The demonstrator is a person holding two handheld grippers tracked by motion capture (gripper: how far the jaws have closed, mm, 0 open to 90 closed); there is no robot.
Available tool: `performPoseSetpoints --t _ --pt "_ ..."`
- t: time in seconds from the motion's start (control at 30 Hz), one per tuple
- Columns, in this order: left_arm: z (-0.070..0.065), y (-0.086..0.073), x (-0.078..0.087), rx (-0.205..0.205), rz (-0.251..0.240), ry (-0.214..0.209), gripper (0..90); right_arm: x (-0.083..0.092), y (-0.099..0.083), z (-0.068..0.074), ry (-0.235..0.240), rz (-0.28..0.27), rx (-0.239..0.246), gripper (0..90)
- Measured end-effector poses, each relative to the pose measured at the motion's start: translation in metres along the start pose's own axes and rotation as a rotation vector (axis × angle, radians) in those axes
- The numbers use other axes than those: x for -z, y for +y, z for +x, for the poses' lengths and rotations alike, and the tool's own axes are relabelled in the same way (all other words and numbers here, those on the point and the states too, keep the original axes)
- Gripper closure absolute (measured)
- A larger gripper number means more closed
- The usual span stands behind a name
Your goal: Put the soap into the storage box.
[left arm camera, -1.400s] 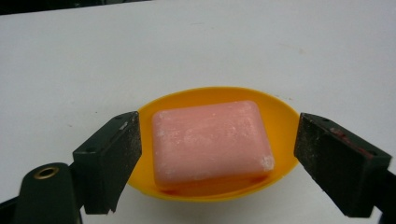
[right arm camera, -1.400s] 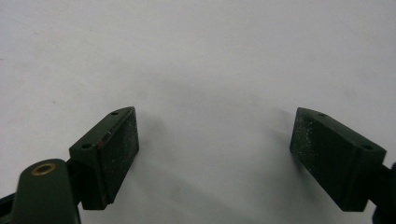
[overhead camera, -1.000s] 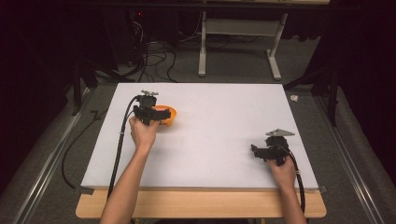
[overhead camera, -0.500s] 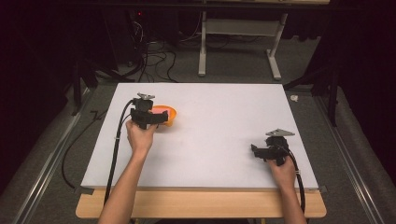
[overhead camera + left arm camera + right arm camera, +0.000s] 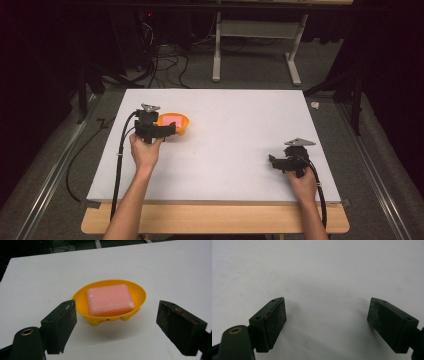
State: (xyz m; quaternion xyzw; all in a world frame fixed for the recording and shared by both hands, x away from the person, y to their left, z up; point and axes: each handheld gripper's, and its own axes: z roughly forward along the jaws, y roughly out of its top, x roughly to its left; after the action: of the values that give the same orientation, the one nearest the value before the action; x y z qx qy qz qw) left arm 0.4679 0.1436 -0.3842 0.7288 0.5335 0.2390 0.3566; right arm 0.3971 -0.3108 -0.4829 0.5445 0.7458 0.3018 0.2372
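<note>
Our left gripper (image 5: 116,327) hangs wide open just short of the yellow soap dish (image 5: 110,302) holding pink soap (image 5: 110,300); closing off-centre could tip it. Our right gripper (image 5: 327,325) rests open over bare table (image 5: 240,130).

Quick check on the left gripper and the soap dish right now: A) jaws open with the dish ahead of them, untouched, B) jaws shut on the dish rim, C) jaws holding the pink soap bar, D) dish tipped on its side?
A: in the left gripper view the left gripper has its jaws spread wide, and the yellow soap dish stands upright beyond them with the pink soap bar lying in it.
</note>
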Motion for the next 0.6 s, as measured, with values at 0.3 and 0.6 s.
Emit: performPoseSetpoints --t 0.3,0.6 --pt "0.002 -0.007 0.009 0.004 -0.009 -0.005 17.1 0.0 0.0 0.0 0.0 0.0 0.0 15.9" --pt "0.005 -0.016 0.017 0.014 -0.023 -0.002 17.3 0.0 0.0 0.0 0.0 0.0 0.0 15.9"
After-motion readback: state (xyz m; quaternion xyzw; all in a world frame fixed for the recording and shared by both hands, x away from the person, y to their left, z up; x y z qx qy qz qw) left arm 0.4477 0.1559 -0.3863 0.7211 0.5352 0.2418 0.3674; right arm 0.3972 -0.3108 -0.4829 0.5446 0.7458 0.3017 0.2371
